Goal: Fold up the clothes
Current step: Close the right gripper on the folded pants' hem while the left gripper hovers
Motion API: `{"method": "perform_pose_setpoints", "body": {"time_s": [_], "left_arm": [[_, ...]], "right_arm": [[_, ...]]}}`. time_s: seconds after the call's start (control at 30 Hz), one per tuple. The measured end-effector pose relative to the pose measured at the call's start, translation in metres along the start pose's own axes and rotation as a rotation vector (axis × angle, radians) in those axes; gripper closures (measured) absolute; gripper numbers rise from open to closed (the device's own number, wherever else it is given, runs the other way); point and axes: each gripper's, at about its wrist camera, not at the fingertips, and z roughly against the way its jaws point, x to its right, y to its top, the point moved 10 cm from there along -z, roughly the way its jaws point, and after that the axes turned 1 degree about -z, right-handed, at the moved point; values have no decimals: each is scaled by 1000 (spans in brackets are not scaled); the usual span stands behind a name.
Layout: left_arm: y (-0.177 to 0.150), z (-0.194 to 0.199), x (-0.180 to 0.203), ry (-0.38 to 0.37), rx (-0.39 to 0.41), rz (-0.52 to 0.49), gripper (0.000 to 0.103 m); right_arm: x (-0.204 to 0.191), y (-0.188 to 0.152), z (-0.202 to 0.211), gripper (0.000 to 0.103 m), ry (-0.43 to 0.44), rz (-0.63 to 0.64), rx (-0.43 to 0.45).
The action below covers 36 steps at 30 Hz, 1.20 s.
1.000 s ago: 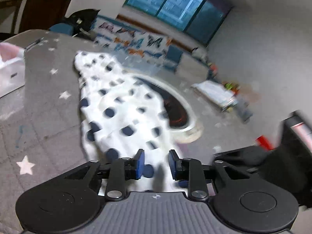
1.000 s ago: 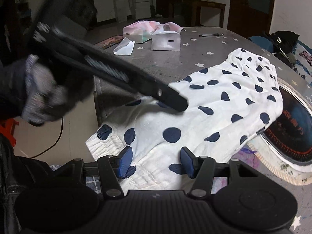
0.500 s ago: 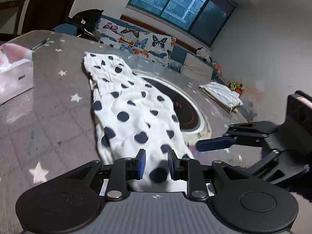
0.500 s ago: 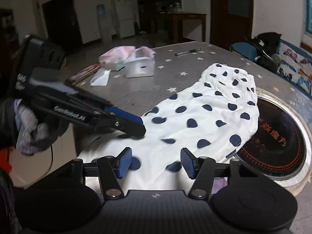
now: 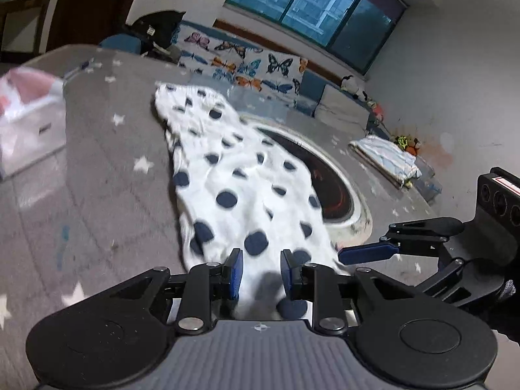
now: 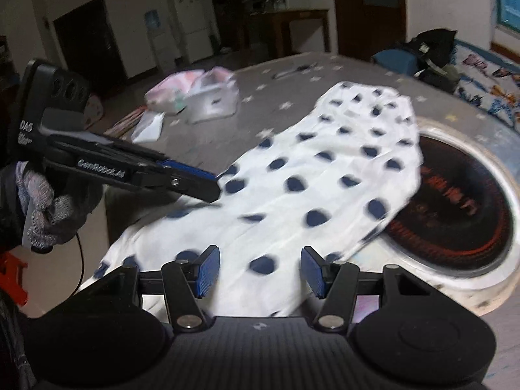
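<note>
Polka-dot garment [image 5: 247, 178] spread long on grey star-print surface [image 5: 107, 175], far end flat, one edge lapping the round dark inset [image 6: 455, 214].

Near end of garment runs between the pads of the left hand-held gripper [image 5: 259, 274]; jaws narrow, cloth in the gap, can't tell if they pinch it. Right hand-held gripper [image 6: 260, 271] open wide over the cloth's near edge, pads off the fabric. Gloved hand [image 6: 45, 214] carries the left unit. White bags [image 6: 201, 94] on the surface well beyond the garment; butterfly-print sofa [image 5: 247, 61] behind.
</note>
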Motion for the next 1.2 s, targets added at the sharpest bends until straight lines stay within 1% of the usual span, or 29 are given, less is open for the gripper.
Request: {"method": "perform_pose_setpoints", "body": {"time_s": [0.17, 0.33, 0.47, 0.53, 0.67, 0.7, 0.73, 0.77, 0.8, 0.83, 0.9, 0.97, 1.07, 1.1, 1.13, 1.17, 1.2], "left_arm": [[12, -15, 3, -4, 7, -6, 75], [6, -26, -3, 10, -25, 14, 75], [0, -27, -8, 14, -39, 26, 75], [-2, -27, -10, 14, -42, 32, 75], [-3, -29, -9, 11, -47, 27, 73], [-3, -30, -8, 10, -48, 28, 73], [-4, -30, -8, 9, -48, 29, 73], [-3, -30, -8, 8, -49, 29, 72], [-3, -30, -8, 8, -49, 30, 72], [-3, -30, -8, 8, -50, 30, 72], [-3, -30, -8, 8, -51, 29, 72], [-3, -29, -8, 9, -51, 29, 70], [-4, -29, -7, 8, -49, 25, 66], [-4, -30, -6, 7, -49, 24, 63], [-4, -30, -5, 5, -48, 22, 62], [-4, -30, -5, 5, -47, 20, 60], [-4, -30, -4, 5, -46, 19, 58]], "right_arm": [[39, 18, 4, 47, -77, -82, 50], [77, 29, -6, 47, -119, -175, 75], [102, 30, -22, 48, -137, -254, 69], [114, 29, -32, 52, -140, -293, 62], [129, 29, -46, 54, -114, -378, 75], [131, 29, -49, 59, -107, -394, 80], [132, 29, -51, 67, -97, -405, 87], [132, 29, -52, 72, -85, -413, 95], [132, 30, -53, 82, -80, -414, 102], [130, 32, -53, 90, -81, -409, 106], [127, 35, -50, 91, -100, -385, 121], [122, 42, -44, 91, -160, -322, 146], [98, 55, -32, 91, -257, -145, 191], [89, 59, -30, 91, -289, -89, 198], [81, 62, -31, 89, -299, -45, 200], [73, 63, -31, 86, -295, -8, 200], [66, 64, -32, 80, -284, 19, 202]]}}
